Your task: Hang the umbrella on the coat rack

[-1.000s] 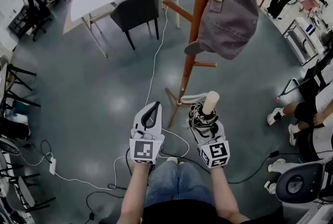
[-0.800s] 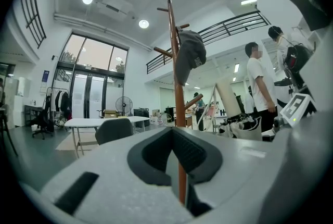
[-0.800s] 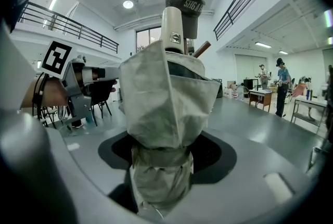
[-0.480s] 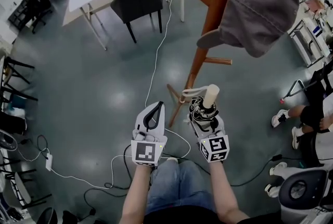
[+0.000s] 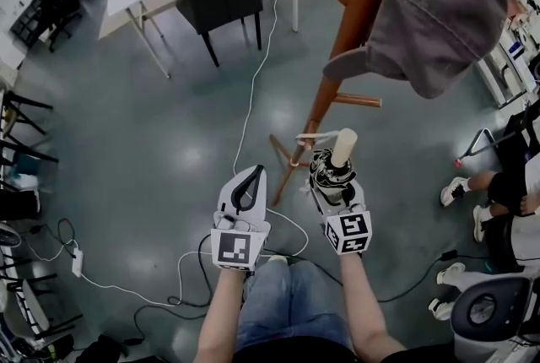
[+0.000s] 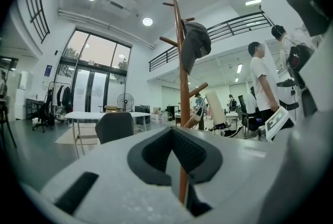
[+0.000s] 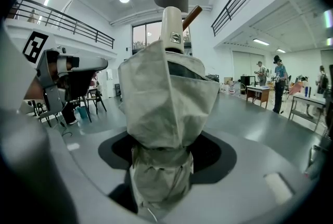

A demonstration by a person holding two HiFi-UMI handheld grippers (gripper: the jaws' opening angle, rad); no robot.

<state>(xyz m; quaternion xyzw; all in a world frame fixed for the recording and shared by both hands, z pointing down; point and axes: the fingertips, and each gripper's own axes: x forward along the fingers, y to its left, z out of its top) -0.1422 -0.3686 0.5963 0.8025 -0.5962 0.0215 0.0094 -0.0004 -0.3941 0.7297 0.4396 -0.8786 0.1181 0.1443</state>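
Coat rack [image 5: 353, 32]: brown wood, grey cap [image 5: 439, 15] hung on an upper peg. Umbrella [image 5: 336, 167]: folded, pale bunched fabric, cream handle up, in front of the rack, clamped in right gripper [image 5: 336, 188]. Left gripper [image 5: 245, 188]: jaws together, nothing held.

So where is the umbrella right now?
The folded umbrella stands clamped in the right gripper, right of centre in the head view, handle up, near the coat rack's feet and below the grey cap.
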